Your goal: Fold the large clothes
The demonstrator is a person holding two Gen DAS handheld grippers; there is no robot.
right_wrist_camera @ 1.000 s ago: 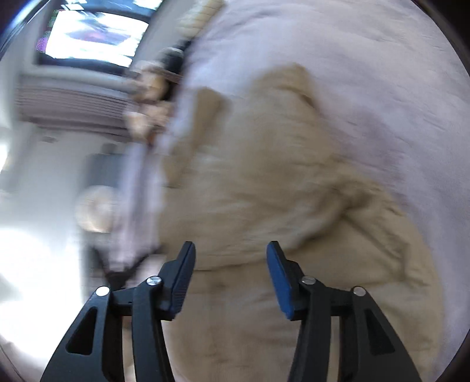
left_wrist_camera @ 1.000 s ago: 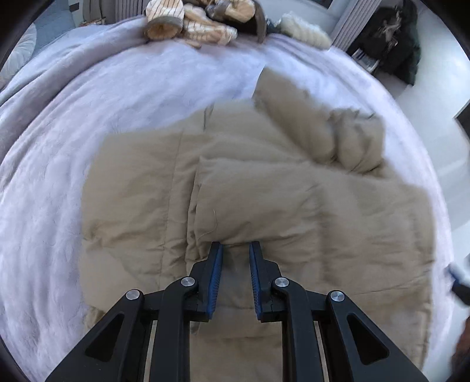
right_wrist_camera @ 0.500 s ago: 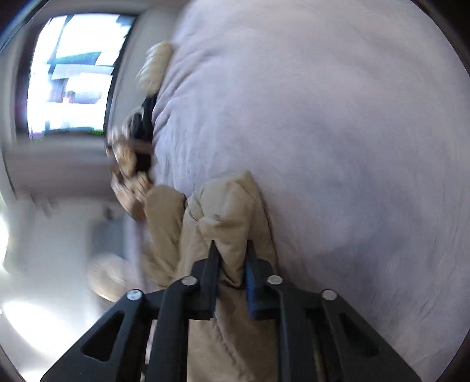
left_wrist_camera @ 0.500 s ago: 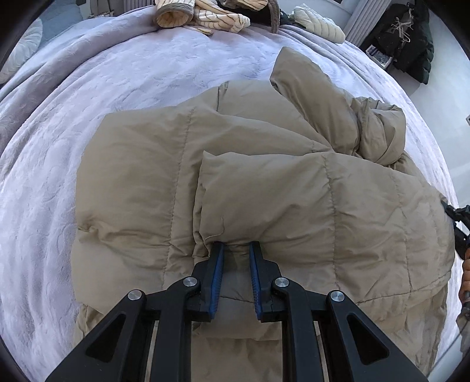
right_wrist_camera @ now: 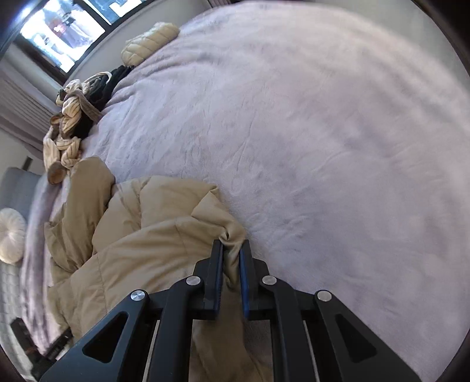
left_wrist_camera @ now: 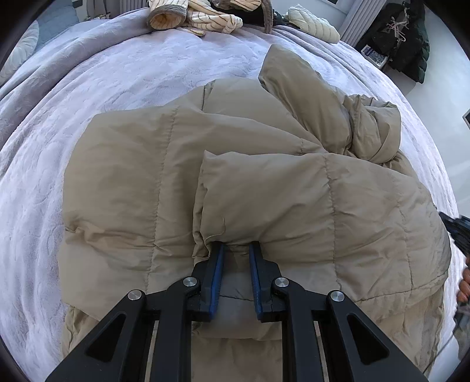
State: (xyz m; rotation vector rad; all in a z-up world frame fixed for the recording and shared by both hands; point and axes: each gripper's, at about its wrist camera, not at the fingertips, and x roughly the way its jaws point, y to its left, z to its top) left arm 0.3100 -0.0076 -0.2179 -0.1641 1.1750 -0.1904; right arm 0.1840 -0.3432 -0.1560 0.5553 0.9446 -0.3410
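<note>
Tan puffer jacket [left_wrist_camera: 264, 191] clamped by left gripper [left_wrist_camera: 236, 249], right gripper [right_wrist_camera: 232, 246]; striped clothes pile [left_wrist_camera: 191, 14] well beyond.

Jacket [left_wrist_camera: 264, 191] plain tan; blanket [left_wrist_camera: 117, 73] pale lilac; heaped sweater [left_wrist_camera: 205, 17] cream, dark stripes; tool pads [left_wrist_camera: 217, 276] blue.

Left gripper [left_wrist_camera: 236, 246]: fingers nearly closed, blue pads clamped on a fabric fold, tips pointing 12 o'clock. Right gripper [right_wrist_camera: 232, 245]: fingers pinched tight on a bunched edge, tips also at 12. From the left wrist cam, right gripper [left_wrist_camera: 458, 232] shows at 3 o'clock, frame edge.
</note>
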